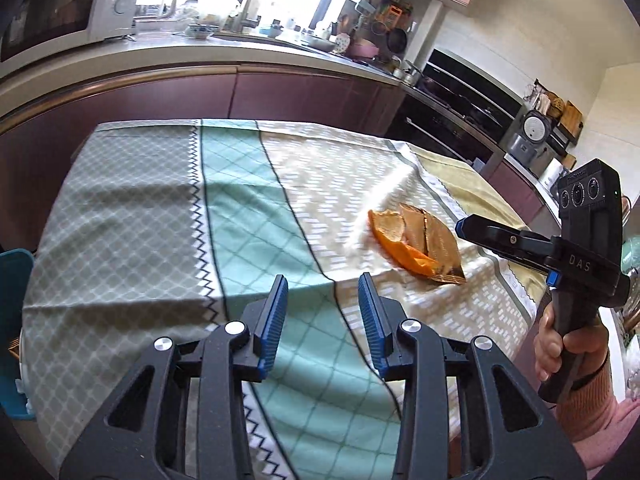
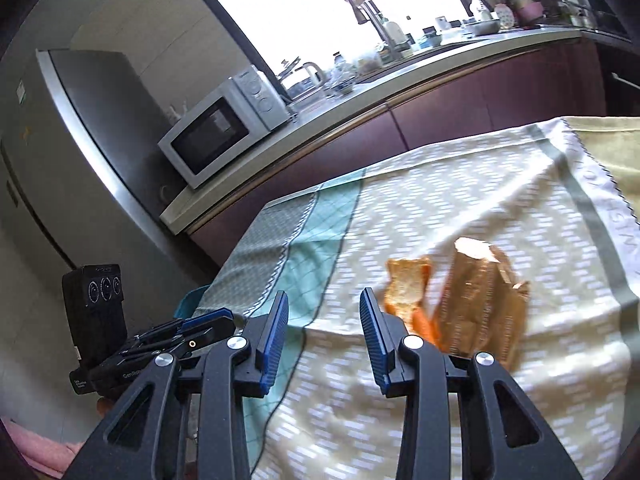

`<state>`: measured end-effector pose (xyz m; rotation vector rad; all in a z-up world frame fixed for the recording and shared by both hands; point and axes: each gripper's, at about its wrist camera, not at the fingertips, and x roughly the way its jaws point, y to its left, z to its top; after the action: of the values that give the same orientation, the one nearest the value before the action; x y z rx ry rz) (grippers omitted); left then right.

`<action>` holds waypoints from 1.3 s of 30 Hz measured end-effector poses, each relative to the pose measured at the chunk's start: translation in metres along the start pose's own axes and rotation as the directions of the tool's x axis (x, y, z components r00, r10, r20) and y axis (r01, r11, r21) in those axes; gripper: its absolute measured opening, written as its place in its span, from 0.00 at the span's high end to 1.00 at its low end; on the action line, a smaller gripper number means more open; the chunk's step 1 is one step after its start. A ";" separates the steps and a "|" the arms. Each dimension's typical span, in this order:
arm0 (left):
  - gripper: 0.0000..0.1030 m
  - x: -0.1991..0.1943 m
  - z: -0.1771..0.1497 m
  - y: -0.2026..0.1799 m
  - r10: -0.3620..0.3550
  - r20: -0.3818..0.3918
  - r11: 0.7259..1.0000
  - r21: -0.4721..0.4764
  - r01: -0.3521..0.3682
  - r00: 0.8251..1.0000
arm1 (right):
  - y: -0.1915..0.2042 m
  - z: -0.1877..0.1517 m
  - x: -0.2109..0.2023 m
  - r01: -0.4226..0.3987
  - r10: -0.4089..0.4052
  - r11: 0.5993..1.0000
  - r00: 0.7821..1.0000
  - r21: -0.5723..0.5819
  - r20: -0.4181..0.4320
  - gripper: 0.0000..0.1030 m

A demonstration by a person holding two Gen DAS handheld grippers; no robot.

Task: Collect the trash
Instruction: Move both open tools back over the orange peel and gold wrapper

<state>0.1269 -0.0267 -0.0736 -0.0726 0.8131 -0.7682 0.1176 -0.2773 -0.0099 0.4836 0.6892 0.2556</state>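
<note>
An orange peel (image 1: 394,236) and a crumpled brown wrapper (image 1: 438,246) lie together on the patterned tablecloth (image 1: 240,216). In the right wrist view the peel (image 2: 408,288) lies left of the wrapper (image 2: 480,308). My left gripper (image 1: 323,304) is open and empty above the cloth, left of and nearer than the trash. My right gripper (image 2: 324,320) is open and empty, just short of the peel; it also shows in the left wrist view (image 1: 480,232), right of the wrapper. The left gripper shows low at the left of the right wrist view (image 2: 208,324).
A kitchen counter (image 1: 240,56) with a microwave (image 1: 60,4), sink and dishes runs behind the table. An oven (image 1: 460,108) stands at the right. A blue bin edge (image 1: 14,320) shows at the table's left side. A fridge (image 2: 60,160) stands at far left.
</note>
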 end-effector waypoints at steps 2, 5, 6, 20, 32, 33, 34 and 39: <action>0.65 0.015 0.003 -0.009 -0.019 -0.020 1.000 0.013 0.019 1.000 | -0.020 0.000 -0.012 0.030 -0.030 0.999 0.999 0.028 0.019 0.65; 0.65 0.033 0.006 -0.026 -0.043 -0.050 0.998 0.033 0.045 0.998 | -0.040 -0.003 -0.023 0.068 -0.070 0.996 0.997 0.062 0.037 0.62; 0.65 0.039 0.007 -0.031 -0.051 -0.059 0.998 0.038 0.054 0.997 | -0.046 -0.004 -0.026 0.079 -0.082 0.994 0.996 0.073 0.039 0.62; 0.62 0.097 0.020 -0.068 -0.059 -0.151 0.996 0.061 0.069 0.987 | -0.094 -0.024 -0.025 0.100 -0.102 0.980 0.995 0.172 0.003 0.59; 0.61 0.129 0.026 -0.069 -0.028 -0.197 0.998 0.041 0.037 0.980 | -0.102 -0.025 -0.011 0.067 -0.066 0.978 0.998 0.199 -0.009 0.59; 0.61 0.131 0.027 -0.070 -0.026 -0.198 0.999 0.040 0.034 0.980 | -0.102 -0.025 -0.012 0.065 -0.065 0.977 0.998 0.202 -0.007 0.59; 0.61 0.132 0.028 -0.069 -0.024 -0.198 0.999 0.037 0.032 0.980 | -0.102 -0.025 -0.012 0.064 -0.064 0.977 0.998 0.203 -0.005 0.59; 0.62 0.138 0.029 -0.070 -0.009 -0.205 0.999 0.035 0.017 0.979 | -0.104 -0.024 -0.012 0.063 -0.063 0.977 0.998 0.203 -0.005 0.59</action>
<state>0.1652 -0.1737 -0.1163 0.0342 0.9942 -0.8115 0.0996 -0.3629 -0.0718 0.6560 0.7319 0.1255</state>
